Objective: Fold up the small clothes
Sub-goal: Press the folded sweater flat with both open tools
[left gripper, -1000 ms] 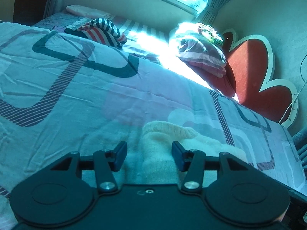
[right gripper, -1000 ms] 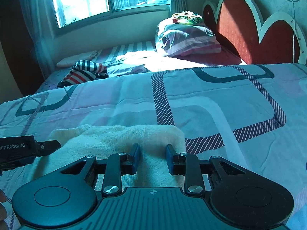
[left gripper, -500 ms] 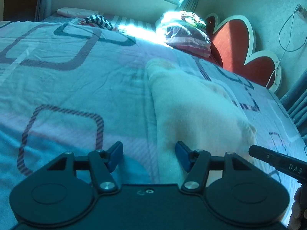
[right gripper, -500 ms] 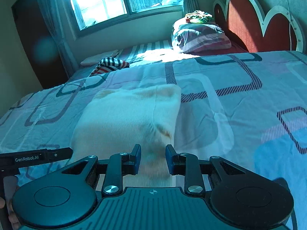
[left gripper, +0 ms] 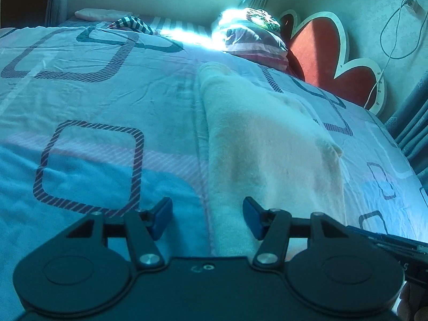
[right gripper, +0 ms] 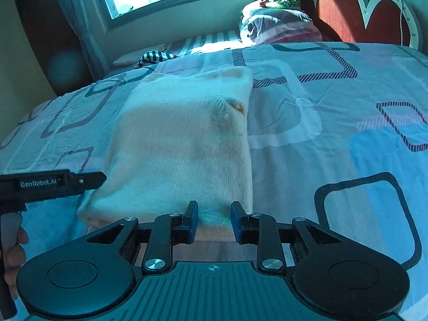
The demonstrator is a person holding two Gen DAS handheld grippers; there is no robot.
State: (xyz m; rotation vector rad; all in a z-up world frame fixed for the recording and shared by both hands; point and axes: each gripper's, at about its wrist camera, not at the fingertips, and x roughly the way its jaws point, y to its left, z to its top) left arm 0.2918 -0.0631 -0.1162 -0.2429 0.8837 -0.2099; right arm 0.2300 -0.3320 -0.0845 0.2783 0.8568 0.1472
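Lying flat on the bed (right gripper: 334,139), the cream garment (right gripper: 182,144) sits before the left gripper (left gripper: 204,220) and right gripper (right gripper: 214,220), both spread apart, gripping nothing.

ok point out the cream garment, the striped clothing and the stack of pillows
cream garment (right gripper: 182,144), right wrist view, middle of its folded top face
striped clothing (right gripper: 156,56), right wrist view, the part showing above the quilt
stack of pillows (right gripper: 278,24), right wrist view, front of the pile

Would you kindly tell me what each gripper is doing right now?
Left gripper: open, holding nothing, fingers straddling the cream garment's near edge.
Right gripper: open, holding nothing, above the garment's edge.
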